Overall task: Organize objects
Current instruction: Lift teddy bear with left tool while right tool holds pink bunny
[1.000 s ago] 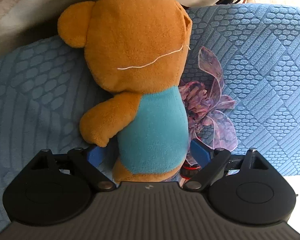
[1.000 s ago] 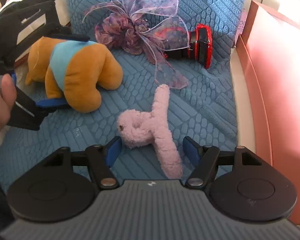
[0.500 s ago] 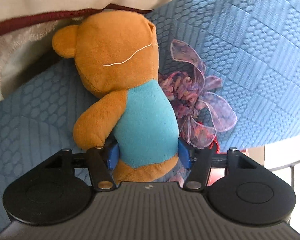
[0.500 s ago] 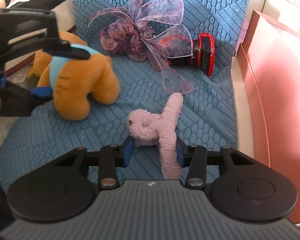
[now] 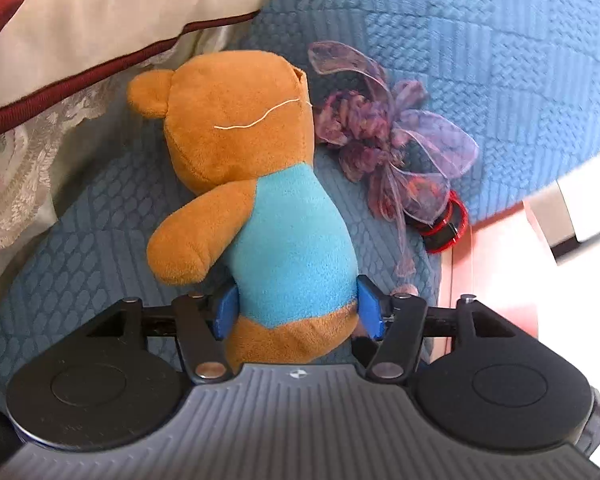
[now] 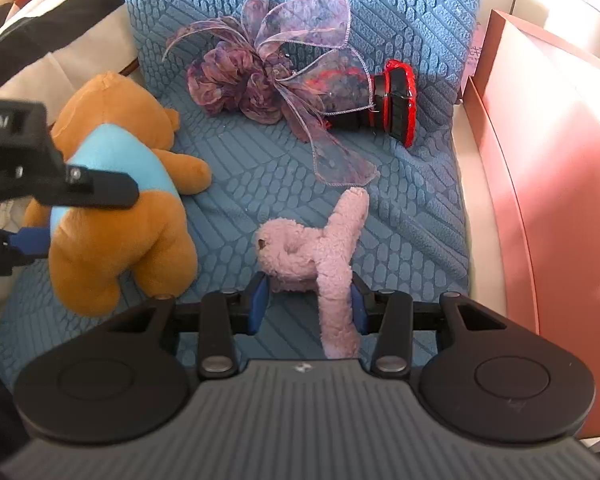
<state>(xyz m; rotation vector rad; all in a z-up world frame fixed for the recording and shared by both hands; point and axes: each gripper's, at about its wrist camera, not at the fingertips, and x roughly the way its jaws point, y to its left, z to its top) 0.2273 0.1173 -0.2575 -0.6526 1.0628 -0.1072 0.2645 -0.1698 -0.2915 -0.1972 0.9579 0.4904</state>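
A brown teddy bear (image 5: 288, 240) in a teal shirt hangs just above the blue cushion (image 5: 500, 60). My left gripper (image 5: 298, 308) is shut on the bear's waist, blue pads pressing both sides, and its jaws are opening slightly. In the right wrist view the bear (image 6: 120, 240) is at the left, held in the left gripper (image 6: 64, 216). A pink plush toy (image 6: 308, 248) lies on the cushion (image 6: 260, 184), and my right gripper (image 6: 308, 308) is shut on its lower part.
A purple ribbon bow (image 6: 268, 76) lies at the back of the cushion beside a red and black round object (image 6: 396, 104). A pink panel (image 6: 540, 160) borders the right side. A cream pillow with dark red piping (image 5: 100, 20) lies at the left.
The left gripper closed on the bear, lifted it off the cushion and rolled. The right gripper's jaws closed on the pink plush toy without moving away.
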